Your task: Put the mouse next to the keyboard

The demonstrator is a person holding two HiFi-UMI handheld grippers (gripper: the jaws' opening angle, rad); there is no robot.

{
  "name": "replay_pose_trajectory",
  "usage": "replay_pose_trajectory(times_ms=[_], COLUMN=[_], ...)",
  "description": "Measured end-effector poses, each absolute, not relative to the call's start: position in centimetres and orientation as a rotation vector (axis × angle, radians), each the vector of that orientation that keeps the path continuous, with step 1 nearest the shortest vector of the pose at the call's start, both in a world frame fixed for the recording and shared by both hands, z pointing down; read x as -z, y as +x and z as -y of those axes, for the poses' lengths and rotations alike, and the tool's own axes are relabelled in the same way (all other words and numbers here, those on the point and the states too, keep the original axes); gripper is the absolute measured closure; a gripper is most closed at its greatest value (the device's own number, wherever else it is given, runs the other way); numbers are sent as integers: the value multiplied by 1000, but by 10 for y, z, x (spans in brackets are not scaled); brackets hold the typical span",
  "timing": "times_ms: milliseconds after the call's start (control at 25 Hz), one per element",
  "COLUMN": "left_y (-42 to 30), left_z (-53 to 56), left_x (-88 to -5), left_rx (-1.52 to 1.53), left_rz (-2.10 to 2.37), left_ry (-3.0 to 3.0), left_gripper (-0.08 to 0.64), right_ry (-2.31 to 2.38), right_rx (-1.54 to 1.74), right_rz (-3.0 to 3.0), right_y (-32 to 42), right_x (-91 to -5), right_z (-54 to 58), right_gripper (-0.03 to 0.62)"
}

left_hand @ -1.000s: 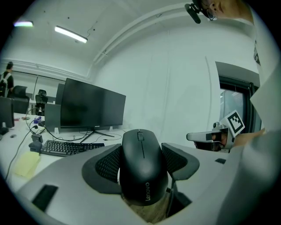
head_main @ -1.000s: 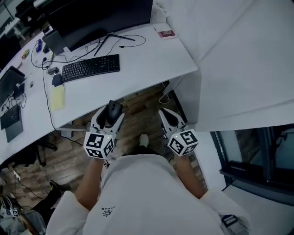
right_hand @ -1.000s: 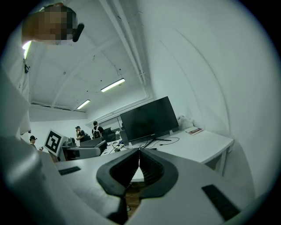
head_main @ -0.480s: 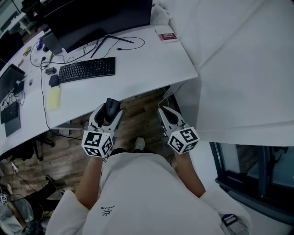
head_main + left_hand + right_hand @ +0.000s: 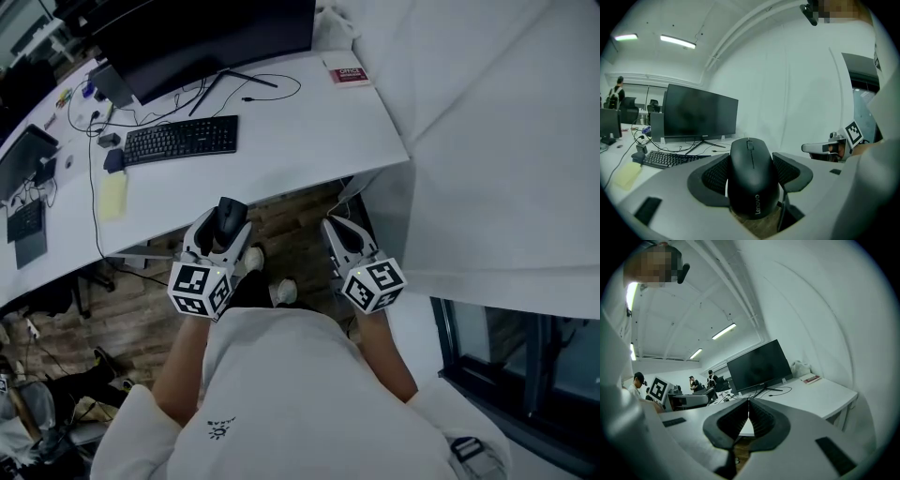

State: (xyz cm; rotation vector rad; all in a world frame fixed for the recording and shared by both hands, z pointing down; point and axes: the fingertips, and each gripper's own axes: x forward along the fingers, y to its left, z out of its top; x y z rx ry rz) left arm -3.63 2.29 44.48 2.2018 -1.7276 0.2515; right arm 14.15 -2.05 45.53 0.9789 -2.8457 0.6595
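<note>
Mouse (image 5: 229,217), black, is clamped in the left claw (image 5: 223,234), off the counter (image 5: 309,122) and over the wooden floor (image 5: 286,216) just short of the counter's near edge; well apart from the keyboard (image 5: 181,140).

Head view: keyboard lies on the white counter in front of a dark monitor (image 5: 206,33); a yellow note (image 5: 113,195) sits to its left, near the front edge; a red booklet (image 5: 347,73) lies at the far right corner; right claw (image 5: 336,231) is held beside the left one, also short of the counter edge, nothing in it.

Left gripper view: mouse (image 5: 752,176) fills the gap between the two ribbed pads (image 5: 716,174), both pads pressed against its sides, wheel end pointing away from the camera; keyboard (image 5: 665,158) and monitor (image 5: 701,115) are beyond it to the left; right claw (image 5: 825,147) shows at the right.

Right gripper view: right claw (image 5: 748,414) is clenched, pads meeting at their tips, nothing between them; monitor (image 5: 759,364), booklet (image 5: 811,378) and counter (image 5: 825,397) lie ahead; left claw (image 5: 689,401) shows at the left.
</note>
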Motion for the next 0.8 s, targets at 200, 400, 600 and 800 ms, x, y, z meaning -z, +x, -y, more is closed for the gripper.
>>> replay_pose_trajectory(times_ms=[200, 400, 600, 800], left_y=[-37, -41, -49, -61], left_z=[-14, 6, 29, 56], left_x=[-441, -446, -457, -470], left_rx=[-259, -255, -250, -265], left_rz=[1722, 1705, 1692, 1666], left_ry=[2217, 2217, 2205, 2196], left_gripper=[267, 267, 267, 267], right_ry=[994, 1006, 1011, 1021], right_rx=[-674, -673, -661, -661], right_rz=[2850, 2836, 2817, 2793], right_y=[139, 136, 129, 115], right_x=[-455, -459, -460, -464], right_z=[26, 42, 60, 83], right_gripper=[574, 574, 573, 574])
